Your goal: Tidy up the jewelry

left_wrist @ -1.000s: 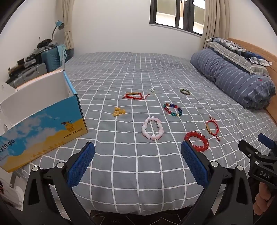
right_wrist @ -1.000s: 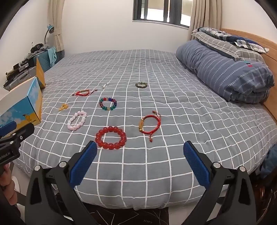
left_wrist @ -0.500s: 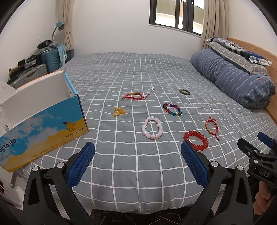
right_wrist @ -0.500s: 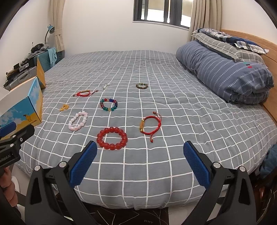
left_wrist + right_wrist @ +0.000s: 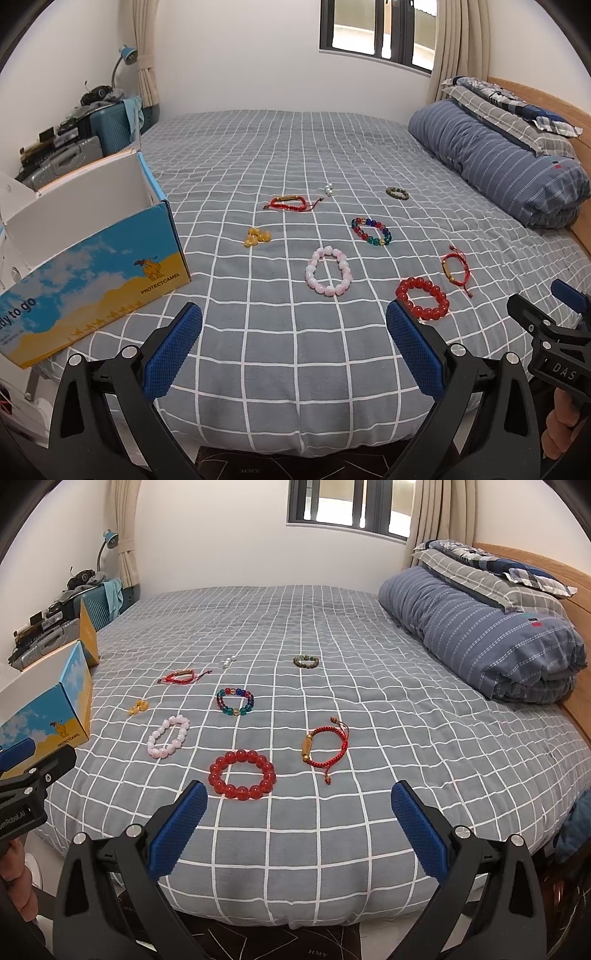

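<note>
Both views have crept slightly closer to the bed since a second ago: the glossy red round-bead bracelet [image 5: 242, 774] lies flat just ahead of your right tongs [image 5: 295, 834], toward their left finger. Your left tongs [image 5: 295, 356] sit farther off; both pairs gape wide and empty, so the right is your nearer reach.

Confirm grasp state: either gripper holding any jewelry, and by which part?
Nothing held. Left gripper and right gripper are both open and empty; the red bead bracelet lies untouched on the bed.

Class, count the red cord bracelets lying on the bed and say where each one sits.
2. One red cord bracelet lies near the front edge, right of the red bead bracelet. The other red cord bracelet lies farther back, beyond the pink bead bracelet.
</note>
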A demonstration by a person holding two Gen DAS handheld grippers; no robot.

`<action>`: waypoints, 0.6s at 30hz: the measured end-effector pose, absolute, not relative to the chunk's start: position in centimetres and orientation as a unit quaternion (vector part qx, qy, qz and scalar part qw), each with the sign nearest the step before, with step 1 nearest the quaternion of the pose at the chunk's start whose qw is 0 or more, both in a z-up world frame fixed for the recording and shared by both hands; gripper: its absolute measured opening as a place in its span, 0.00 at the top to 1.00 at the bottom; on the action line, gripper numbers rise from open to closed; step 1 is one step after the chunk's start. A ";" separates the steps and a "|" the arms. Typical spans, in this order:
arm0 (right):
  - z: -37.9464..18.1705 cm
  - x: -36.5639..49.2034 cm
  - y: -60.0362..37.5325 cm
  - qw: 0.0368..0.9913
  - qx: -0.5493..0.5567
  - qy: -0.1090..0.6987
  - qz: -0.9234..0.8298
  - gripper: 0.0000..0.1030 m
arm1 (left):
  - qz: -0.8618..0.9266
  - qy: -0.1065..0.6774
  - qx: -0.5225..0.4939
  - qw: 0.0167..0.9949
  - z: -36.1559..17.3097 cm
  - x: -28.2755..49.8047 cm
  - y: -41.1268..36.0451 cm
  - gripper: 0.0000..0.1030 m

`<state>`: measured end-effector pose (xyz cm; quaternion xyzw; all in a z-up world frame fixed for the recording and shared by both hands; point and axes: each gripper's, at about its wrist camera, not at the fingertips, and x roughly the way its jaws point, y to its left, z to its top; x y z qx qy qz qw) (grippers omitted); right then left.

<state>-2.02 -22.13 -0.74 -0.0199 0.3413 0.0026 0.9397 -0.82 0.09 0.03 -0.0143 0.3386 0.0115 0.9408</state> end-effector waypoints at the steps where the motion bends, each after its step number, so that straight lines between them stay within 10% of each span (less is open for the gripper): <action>1: -0.7 -2.0 -22.1 0.940 -0.020 0.341 0.002 0.07 | 0.012 0.339 -0.014 0.941 0.0 -0.8 0.1 0.05; 18: -0.3 -2.6 -22.2 0.942 -0.018 0.334 0.003 0.07 | 0.010 0.337 -0.010 0.942 0.4 -1.8 -0.4 0.05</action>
